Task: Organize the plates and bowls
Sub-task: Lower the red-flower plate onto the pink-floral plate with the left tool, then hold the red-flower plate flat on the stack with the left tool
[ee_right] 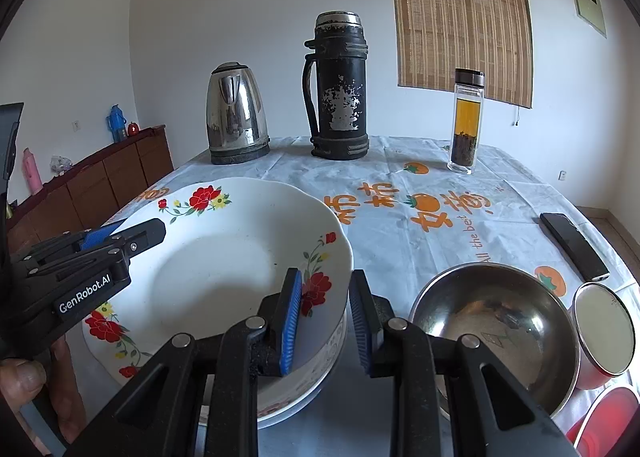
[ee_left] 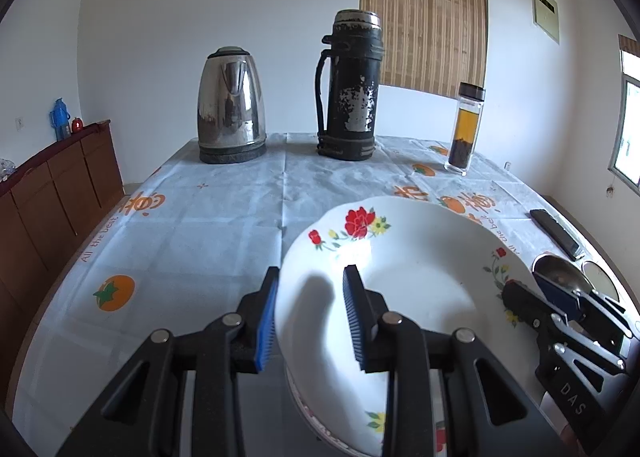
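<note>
A white plate with red flowers (ee_left: 420,289) (ee_right: 224,257) sits on top of another dish whose patterned rim (ee_right: 328,357) shows beneath it. My left gripper (ee_left: 312,309) straddles the plate's left rim, one finger outside and one inside, with a gap to the pads. My right gripper (ee_right: 326,317) straddles the plate's right rim the same way. Each gripper shows in the other's view, the left (ee_right: 120,237) and the right (ee_left: 560,297). A steel bowl (ee_right: 496,333) stands right of the plate.
A steel kettle (ee_left: 231,105), a black thermos (ee_left: 351,85) and a glass tea bottle (ee_left: 464,129) stand at the table's far side. A black phone (ee_right: 574,251) lies on the right. A metal cup (ee_right: 604,337) and a red container (ee_right: 608,421) sit at the near right. A wooden cabinet (ee_left: 52,193) stands left.
</note>
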{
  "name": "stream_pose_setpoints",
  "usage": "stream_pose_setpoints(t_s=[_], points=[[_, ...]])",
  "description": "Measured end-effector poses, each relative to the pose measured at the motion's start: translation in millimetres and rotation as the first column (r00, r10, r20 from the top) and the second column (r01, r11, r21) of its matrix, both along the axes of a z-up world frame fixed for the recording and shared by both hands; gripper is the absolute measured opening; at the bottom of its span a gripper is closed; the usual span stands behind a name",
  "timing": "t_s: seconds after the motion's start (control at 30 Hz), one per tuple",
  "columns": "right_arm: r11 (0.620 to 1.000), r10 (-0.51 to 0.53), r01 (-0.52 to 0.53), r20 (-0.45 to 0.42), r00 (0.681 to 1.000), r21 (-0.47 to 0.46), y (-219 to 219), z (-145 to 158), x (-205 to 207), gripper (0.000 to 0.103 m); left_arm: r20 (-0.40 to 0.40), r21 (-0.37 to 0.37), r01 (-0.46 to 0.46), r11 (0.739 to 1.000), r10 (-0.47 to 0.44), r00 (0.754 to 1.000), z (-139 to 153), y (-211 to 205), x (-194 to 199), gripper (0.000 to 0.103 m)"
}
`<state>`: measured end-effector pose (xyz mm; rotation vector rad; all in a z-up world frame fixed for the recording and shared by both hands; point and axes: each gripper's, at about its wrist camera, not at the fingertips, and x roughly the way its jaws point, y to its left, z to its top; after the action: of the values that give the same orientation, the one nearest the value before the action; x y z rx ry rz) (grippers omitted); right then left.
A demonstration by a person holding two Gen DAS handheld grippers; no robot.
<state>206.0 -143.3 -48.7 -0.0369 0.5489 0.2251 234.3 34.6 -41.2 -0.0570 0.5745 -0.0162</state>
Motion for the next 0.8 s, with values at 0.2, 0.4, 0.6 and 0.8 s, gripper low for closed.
stream_pose_setpoints(t_s=[0.2,0.4,0.6,0.8], points=[[1.0,-0.005,0.005,-0.012,1.0,-0.012,1,-3,2,0.027,-0.013,0.014,0.004,1.0,-0.004,1.0,-5,-2,3,0.029],[1.0,-0.004,0.004,-0.02,1.0,-0.017,3,-4,3,0.027,-0.02,0.016,0.004,1.0,-0.004,1.0,-7,-2,4,0.029],[1.0,-0.008,0.007,-0.028,1.0,-0.022,3,-7,5,0.027,-0.031,0.019,0.009,1.0,-0.008,0.999,-10,-3,6,0.029],[1.0,-0.011,0.011,-0.03,0.999,-0.026,3,-7,6,0.027,-0.037,0.024,0.016,1.0,-0.016,0.999,-11,-4,6,0.029]])
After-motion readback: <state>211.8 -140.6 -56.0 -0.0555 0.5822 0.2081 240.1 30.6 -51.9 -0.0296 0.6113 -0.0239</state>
